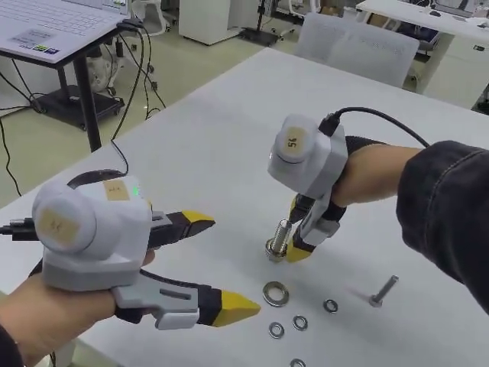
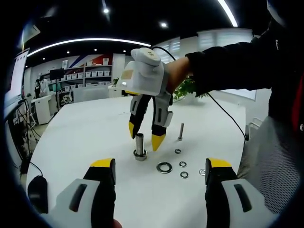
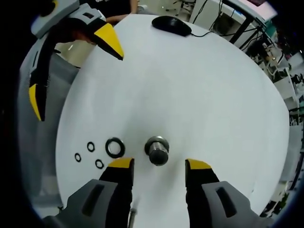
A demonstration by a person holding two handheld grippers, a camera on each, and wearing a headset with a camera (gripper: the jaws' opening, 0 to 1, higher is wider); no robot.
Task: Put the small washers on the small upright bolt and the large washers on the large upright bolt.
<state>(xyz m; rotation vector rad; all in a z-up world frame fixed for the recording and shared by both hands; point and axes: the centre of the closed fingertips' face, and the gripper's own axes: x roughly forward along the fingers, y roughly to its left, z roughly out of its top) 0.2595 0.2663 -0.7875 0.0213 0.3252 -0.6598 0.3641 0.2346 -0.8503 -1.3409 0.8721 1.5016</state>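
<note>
Head view: small bolt (image 1: 383, 291) flat lower right; right gripper (image 1: 295, 229) spread astride large bolt (image 1: 278, 238), left gripper (image 1: 224, 264) wide, empty. Right gripper view: mouse (image 3: 172, 24) at top, bare table (image 3: 228, 95) right.

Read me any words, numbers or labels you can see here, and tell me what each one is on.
"54", handwritten, second digit unsure: on the tan sticker on the right tool.
Marks on the left tool stickers: too faint to read.
Print on the laptop labels: too small to read.
</note>
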